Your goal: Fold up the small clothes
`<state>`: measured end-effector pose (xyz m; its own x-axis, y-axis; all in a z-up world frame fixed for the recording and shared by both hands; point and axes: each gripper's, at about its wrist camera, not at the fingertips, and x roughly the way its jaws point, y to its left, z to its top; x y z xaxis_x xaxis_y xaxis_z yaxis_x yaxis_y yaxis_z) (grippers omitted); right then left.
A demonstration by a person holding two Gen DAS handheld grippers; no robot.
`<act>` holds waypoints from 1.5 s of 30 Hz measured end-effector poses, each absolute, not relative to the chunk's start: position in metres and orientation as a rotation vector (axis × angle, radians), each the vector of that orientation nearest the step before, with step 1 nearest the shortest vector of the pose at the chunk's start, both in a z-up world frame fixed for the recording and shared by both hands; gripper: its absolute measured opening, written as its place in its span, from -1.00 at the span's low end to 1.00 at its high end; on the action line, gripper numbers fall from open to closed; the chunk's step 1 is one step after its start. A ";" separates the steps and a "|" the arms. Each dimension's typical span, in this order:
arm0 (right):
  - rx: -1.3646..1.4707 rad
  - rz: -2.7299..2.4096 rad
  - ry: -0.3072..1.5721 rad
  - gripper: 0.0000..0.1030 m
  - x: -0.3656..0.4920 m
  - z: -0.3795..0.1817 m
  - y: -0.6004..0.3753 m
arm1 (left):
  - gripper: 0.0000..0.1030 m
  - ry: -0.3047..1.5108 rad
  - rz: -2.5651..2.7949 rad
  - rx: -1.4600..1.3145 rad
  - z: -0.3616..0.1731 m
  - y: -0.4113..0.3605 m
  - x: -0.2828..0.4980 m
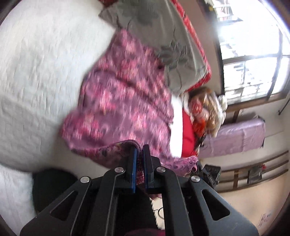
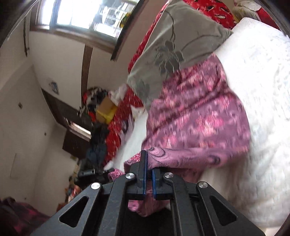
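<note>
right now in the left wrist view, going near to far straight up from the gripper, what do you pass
left gripper shut on the hem → pink patterned garment spread over the white bedspread → grey floral pillow → red patterned quilt at the far edge

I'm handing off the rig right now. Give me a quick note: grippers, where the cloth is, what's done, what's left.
Left gripper: shut on an edge of the pink-purple patterned fabric garment.
Right gripper: shut on another edge of the same garment.
The garment drapes over the white quilted bed cover, its far end by the grey floral pillow.
Done: both edges gripped. Frames are blurred, so no finished fold shows.
Left: complete the fold, lay it flat.
</note>
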<state>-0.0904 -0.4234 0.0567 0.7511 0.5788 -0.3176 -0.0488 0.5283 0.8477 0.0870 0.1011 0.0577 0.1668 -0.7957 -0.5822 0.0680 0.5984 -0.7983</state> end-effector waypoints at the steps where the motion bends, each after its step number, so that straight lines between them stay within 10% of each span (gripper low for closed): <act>1: 0.953 0.397 0.622 -0.92 -0.081 0.057 -0.426 | -0.92 1.239 -0.687 -0.737 0.059 0.102 0.097; 32: 1.199 -0.111 0.661 -0.84 0.173 -0.040 -0.543 | -0.91 1.238 -0.496 -0.923 -0.046 0.043 0.374; 37: 1.061 -0.118 0.577 -0.28 0.154 0.001 -0.541 | -0.11 1.162 -0.533 -0.936 -0.021 0.067 0.359; 45: 0.475 -0.014 0.922 -0.22 0.214 0.029 -0.463 | -0.05 1.239 -0.597 -0.767 -0.015 0.040 0.343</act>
